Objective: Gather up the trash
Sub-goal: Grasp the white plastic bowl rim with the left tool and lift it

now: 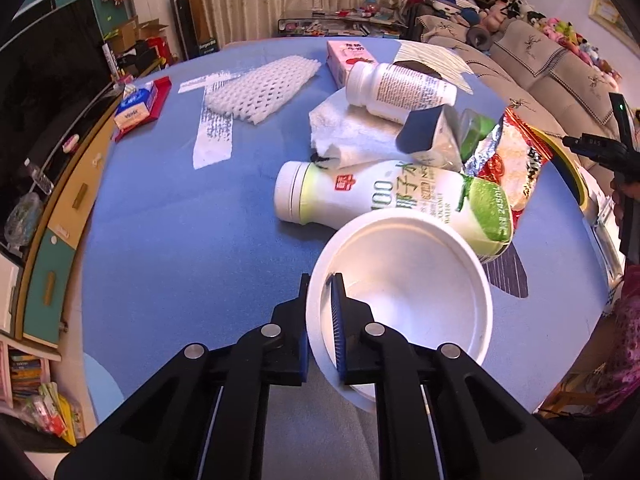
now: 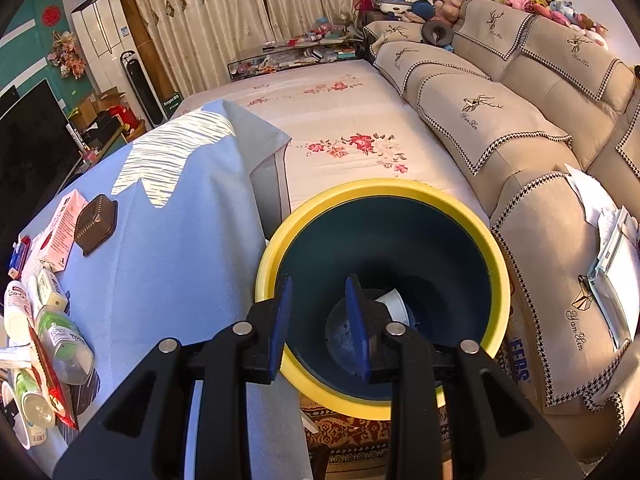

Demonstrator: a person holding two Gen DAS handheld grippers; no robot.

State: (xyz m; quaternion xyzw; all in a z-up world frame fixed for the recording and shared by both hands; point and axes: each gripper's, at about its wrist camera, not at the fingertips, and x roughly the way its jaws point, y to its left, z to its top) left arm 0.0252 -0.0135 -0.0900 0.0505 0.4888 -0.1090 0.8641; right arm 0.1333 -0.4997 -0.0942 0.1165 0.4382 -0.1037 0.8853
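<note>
While most of the litter lies on the blue cloth-covered table (image 1: 168,208), we judge the collection to be at an early stage. The dark round bin with a yellow rim (image 2: 492,248) stands on the floor just beside the table, and we see only one small white paper cup (image 2: 394,305) lying at its bottom; whether anything else is inside we cannot tell.

Left to collect, all on the table: a white and green coconut-water bottle (image 1: 384,196) lying on its side, a white pill bottle with a printed label (image 1: 396,84) beyond it, a crumpled white tissue (image 1: 348,136) between the two, a red and silver snack packet (image 1: 508,160) on the bin side, a pink carton (image 1: 344,58), a sheet of white foam netting (image 1: 260,88) and strips of white paper (image 1: 212,132) on the side far from the bin.

Tool state: the left gripper (image 1: 322,332) is closed on the rim of a white plastic bowl (image 1: 408,292), one pad inside the wall and one outside, at the table edge nearest us. We judge this to be the next item for the bin, gripped but not yet carried over.

The right gripper (image 2: 320,320) hangs above the bin mouth with its blue pads (image 2: 282,320) partly apart and nothing between them.
</note>
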